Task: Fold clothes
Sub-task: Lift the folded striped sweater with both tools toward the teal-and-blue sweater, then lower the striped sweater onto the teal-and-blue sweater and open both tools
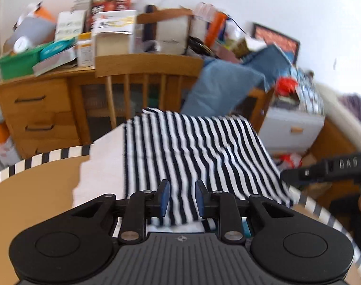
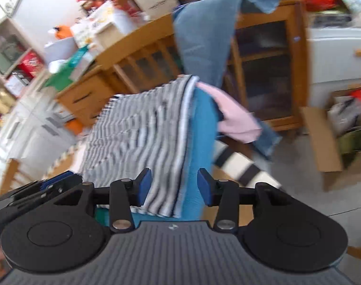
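A folded black-and-white striped garment (image 1: 194, 147) lies on the round wooden table (image 1: 26, 190), partly over a white cloth (image 1: 104, 156). My left gripper (image 1: 182, 197) is open, its blue pads straddling the garment's near edge. In the right wrist view the striped garment (image 2: 142, 137) rests on a blue cloth (image 2: 201, 128), with a pink garment (image 2: 235, 116) beyond it. My right gripper (image 2: 173, 187) is open above the near right corner of the striped garment and the blue cloth. Each gripper shows at the edge of the other's view: right gripper (image 1: 299, 174), left gripper (image 2: 57, 180).
A wooden sideboard (image 1: 38, 109) piled with boxes stands behind the table, with a chair back (image 1: 145, 68) in front of it. A blue towel (image 1: 220, 87) hangs off the sideboard. A white drawer unit (image 1: 292, 128) and an open cardboard box (image 2: 327, 140) sit on the floor at right.
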A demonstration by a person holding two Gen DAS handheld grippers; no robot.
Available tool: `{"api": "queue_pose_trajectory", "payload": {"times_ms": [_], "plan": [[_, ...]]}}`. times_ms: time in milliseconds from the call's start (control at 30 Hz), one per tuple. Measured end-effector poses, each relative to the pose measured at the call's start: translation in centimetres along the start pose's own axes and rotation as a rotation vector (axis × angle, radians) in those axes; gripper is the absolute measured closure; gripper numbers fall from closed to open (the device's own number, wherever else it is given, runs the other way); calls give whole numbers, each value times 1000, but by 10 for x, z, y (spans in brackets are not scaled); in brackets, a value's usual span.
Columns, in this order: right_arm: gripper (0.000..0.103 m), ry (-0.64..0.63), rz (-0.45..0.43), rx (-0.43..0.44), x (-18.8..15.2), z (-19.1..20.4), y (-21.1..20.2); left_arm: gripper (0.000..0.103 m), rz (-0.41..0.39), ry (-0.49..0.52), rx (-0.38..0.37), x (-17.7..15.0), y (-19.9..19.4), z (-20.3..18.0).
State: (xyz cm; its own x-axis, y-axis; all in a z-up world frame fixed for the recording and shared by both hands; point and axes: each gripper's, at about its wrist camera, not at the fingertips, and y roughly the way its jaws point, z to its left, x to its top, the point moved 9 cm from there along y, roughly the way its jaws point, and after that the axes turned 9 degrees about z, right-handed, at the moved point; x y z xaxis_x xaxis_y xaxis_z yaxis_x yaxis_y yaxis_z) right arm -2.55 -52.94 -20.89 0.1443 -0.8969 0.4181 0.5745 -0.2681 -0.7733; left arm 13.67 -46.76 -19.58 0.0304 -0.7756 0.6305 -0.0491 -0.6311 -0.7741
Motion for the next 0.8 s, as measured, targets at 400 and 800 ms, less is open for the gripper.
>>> {"api": "queue_pose_trajectory", "payload": {"times_ms": [400,800], "plan": [[97,142,21,231,-25,-4,-46,64,19,-170,-85,-8,-4,33],[80,-85,-105,-24,-35,20,-66,67,23,-34,-50,-1,-4,5]]}}
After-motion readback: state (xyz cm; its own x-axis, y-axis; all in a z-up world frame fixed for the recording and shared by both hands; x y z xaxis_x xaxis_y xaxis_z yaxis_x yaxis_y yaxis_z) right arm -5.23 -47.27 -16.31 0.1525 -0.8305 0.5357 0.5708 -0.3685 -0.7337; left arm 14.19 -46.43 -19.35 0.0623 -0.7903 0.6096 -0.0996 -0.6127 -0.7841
